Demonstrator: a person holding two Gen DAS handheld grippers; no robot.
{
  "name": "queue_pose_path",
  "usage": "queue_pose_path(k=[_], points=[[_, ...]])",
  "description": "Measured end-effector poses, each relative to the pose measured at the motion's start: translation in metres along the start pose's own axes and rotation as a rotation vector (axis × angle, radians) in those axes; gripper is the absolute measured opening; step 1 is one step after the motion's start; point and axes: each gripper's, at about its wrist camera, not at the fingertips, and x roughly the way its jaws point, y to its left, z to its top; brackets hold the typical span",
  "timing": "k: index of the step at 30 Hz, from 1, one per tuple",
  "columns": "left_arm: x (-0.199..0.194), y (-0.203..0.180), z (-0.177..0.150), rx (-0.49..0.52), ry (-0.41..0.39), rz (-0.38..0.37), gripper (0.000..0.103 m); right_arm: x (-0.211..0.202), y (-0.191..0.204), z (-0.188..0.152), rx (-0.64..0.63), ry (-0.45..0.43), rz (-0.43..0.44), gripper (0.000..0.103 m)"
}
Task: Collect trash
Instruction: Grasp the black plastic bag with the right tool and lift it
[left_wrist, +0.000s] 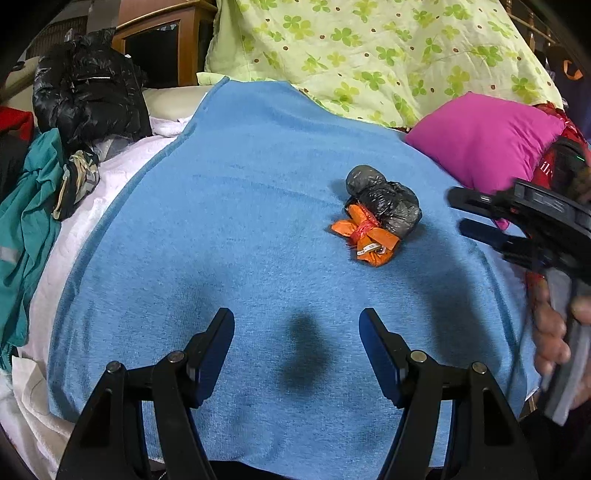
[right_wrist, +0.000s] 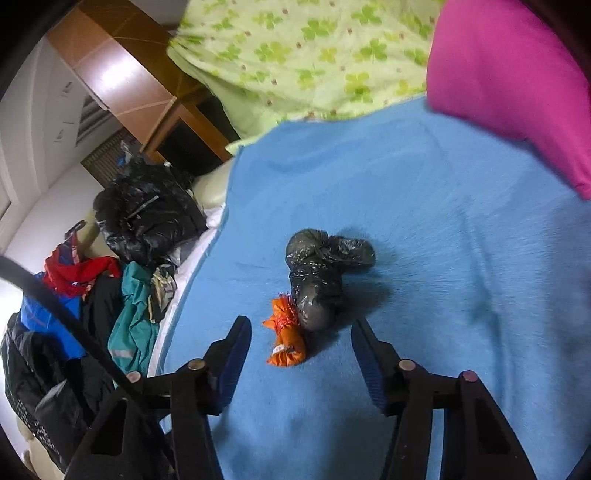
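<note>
Left wrist view: left gripper hangs open over bare blue blanket, trash bundle lying off to its right, pink pillow behind. Right wrist view: right gripper open, nothing pinched, bundle just ahead between the fingertips; I'd straddle the orange end low. Clothes heap well clear.

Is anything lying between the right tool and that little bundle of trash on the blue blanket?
Nothing visible. The right tool is open, and only bare blue blanket separates it from the orange and black trash bundle.
</note>
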Motion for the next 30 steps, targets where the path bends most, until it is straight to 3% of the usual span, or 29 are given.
queue_pose_path(k=[10, 12, 14, 15, 21, 26, 30], points=[[0.009, 0.015, 0.0, -0.023, 0.018, 0.022, 0.071, 0.081, -0.018, 0.025, 0.079, 0.102, -0.017, 0.056], [0.011, 0.015, 0.0, -0.025, 0.023, 0.024, 0.071, 0.09, -0.021, 0.025, 0.086, 0.122, -0.002, 0.042], [0.013, 0.013, 0.0, -0.02, 0.028, 0.026, 0.071, 0.093, -0.023, 0.024, 0.095, 0.135, 0.023, 0.036], [0.013, 0.012, 0.0, -0.018, 0.029, 0.025, 0.071, 0.092, -0.023, 0.024, 0.095, 0.135, 0.028, 0.032], [0.011, 0.002, 0.004, -0.002, 0.023, 0.018, 0.071, 0.053, -0.019, 0.028, 0.06, 0.069, 0.028, 0.03], [0.017, -0.017, 0.017, 0.012, 0.025, -0.016, 0.071, 0.01, -0.035, 0.025, 0.06, 0.042, -0.05, 0.03], [0.029, -0.039, 0.034, 0.031, 0.029, -0.049, 0.071, -0.014, -0.057, 0.016, 0.097, 0.078, -0.098, 0.03]])
